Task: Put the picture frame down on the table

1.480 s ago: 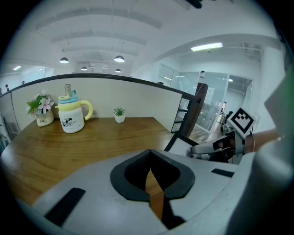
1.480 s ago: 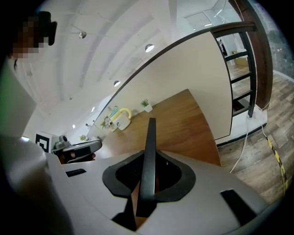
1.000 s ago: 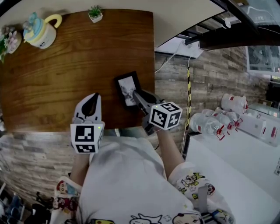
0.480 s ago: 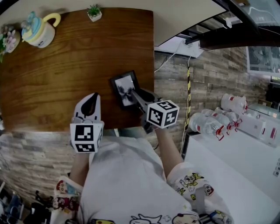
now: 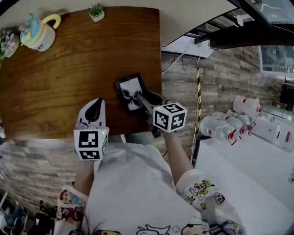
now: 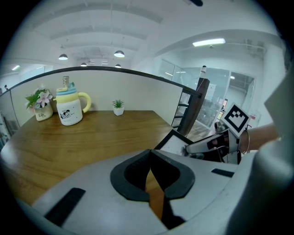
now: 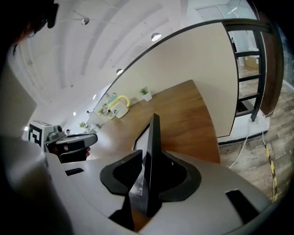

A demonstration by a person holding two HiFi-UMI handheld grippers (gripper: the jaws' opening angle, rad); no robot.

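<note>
The black picture frame (image 5: 130,92) with a pale print hangs tilted over the near right part of the brown wooden table (image 5: 69,69). My right gripper (image 5: 139,99) is shut on its near edge. In the right gripper view the frame (image 7: 151,151) stands edge-on between the two jaws. From the left gripper view the frame (image 6: 177,140) shows at the right with the right gripper (image 6: 189,149) on it. My left gripper (image 5: 95,106) hovers over the table's near edge, left of the frame, shut with nothing in it (image 6: 149,170).
A yellow-handled mug (image 5: 39,32), a small potted plant (image 5: 97,13) and a flower pot (image 5: 8,42) stand along the table's far side. To the right of the table lie a stone-look floor, a cable and a white counter (image 5: 248,170) with bottles.
The right gripper has carried the frame slightly left and turned it, so its face shows more toward the head camera. The left gripper has stayed put.
</note>
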